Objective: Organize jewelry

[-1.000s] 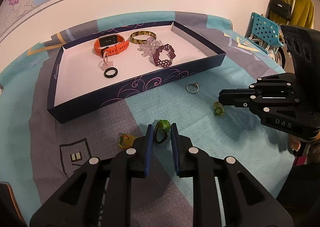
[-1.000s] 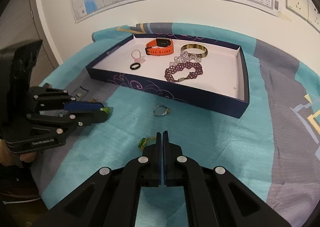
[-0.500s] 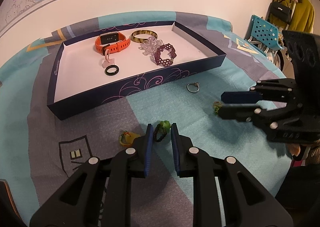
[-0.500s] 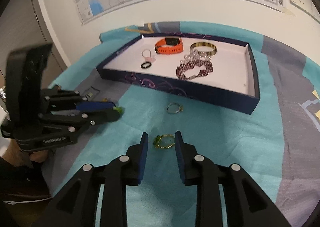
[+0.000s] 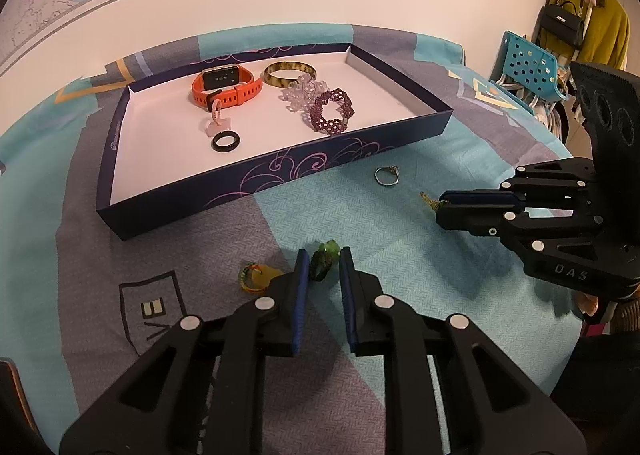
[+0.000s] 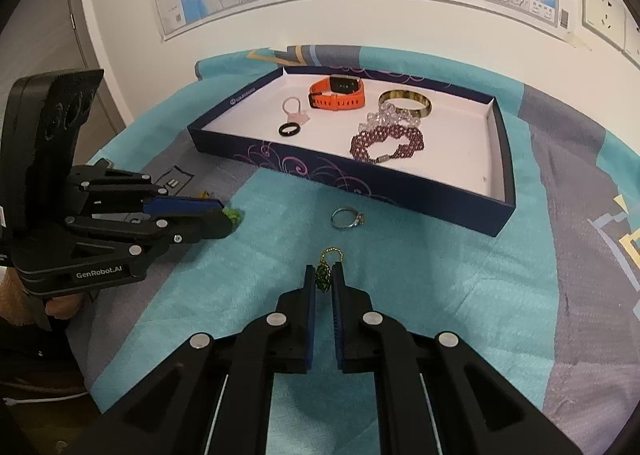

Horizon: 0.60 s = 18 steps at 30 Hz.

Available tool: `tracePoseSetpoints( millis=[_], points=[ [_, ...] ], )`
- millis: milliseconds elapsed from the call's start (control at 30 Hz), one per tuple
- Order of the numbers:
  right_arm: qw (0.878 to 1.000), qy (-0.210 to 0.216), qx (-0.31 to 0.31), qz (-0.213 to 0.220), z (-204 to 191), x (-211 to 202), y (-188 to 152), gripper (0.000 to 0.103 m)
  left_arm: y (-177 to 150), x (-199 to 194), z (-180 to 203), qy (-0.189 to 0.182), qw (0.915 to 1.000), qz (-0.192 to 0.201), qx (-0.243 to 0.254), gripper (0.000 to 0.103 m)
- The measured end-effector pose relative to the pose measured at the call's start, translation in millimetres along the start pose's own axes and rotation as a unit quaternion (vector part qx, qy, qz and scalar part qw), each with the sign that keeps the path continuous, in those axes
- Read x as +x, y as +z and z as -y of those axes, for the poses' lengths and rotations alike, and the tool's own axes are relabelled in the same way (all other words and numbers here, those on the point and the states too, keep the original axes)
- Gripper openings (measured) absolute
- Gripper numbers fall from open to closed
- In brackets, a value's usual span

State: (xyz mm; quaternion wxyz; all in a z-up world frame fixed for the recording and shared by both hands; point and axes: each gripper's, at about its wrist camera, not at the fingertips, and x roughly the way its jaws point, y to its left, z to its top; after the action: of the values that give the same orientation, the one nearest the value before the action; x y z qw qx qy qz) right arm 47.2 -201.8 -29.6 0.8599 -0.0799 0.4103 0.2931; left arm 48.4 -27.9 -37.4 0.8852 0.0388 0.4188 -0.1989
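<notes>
A dark blue tray [image 5: 280, 171] holds an orange watch [image 5: 226, 89], a brown bangle [image 5: 289, 73], clear and purple bead bracelets [image 5: 330, 113] and a black ring [image 5: 226, 142]. My left gripper [image 5: 323, 261] is open, its fingers on either side of a green bead ring [image 5: 322, 261] on the cloth. My right gripper [image 6: 323, 279] is partly open, its fingers closely around a green-and-gold beaded piece [image 6: 323, 275]; whether the pads touch it I cannot tell. A silver ring [image 6: 347, 218] lies on the cloth between grippers and tray.
A yellow-green ring [image 5: 256, 277] lies left of my left fingers. The table has a teal and grey cloth [image 6: 440, 275]. A wall with a map is behind the tray. A blue chair [image 5: 528, 67] and hanging bags stand at the right.
My right gripper opened from shut, moved forward and narrowed around the green-and-gold piece. My left gripper stayed open around the green bead ring.
</notes>
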Motion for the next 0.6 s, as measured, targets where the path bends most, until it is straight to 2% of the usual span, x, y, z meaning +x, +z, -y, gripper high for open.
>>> tracePoseSetpoints(
  millis=[167,200,233,267,300,467,600],
  points=[
    [1.000,0.005,0.005,0.007,1.0,-2.7,1.7,0.006,0.2,-3.2,0.8,-0.004,1.0000,0.004,0.003,0.016],
    [1.000,0.005,0.005,0.007,1.1,-2.5,1.8,0.006,0.3,-2.9,0.9,-0.002,1.0000,0.002,0.003,0.017],
    [1.000,0.005,0.005,0.008,0.8,-2.3,1.9,0.006,-0.1,-3.3,0.6,0.000,1.0000,0.002,0.001,0.025],
    [1.000,0.006,0.006,0.007,0.5,-2.0,1.7,0.006,-0.3,-3.1,0.1,-0.001,1.0000,0.001,0.000,0.028],
    [1.000,0.006,0.005,0.007,0.2,-1.7,1.8,0.006,-0.4,-3.0,0.0,-0.001,1.0000,0.001,0.001,0.030],
    [1.000,0.008,0.005,0.007,-1.0,-1.7,1.5,0.006,-2.1,-0.1,2.8,0.004,0.9999,-0.007,0.007,0.029],
    [1.000,0.009,0.008,0.009,-0.1,-2.1,1.9,0.006,-2.0,0.8,5.3,0.008,0.9998,-0.008,0.013,0.018]
  ],
)
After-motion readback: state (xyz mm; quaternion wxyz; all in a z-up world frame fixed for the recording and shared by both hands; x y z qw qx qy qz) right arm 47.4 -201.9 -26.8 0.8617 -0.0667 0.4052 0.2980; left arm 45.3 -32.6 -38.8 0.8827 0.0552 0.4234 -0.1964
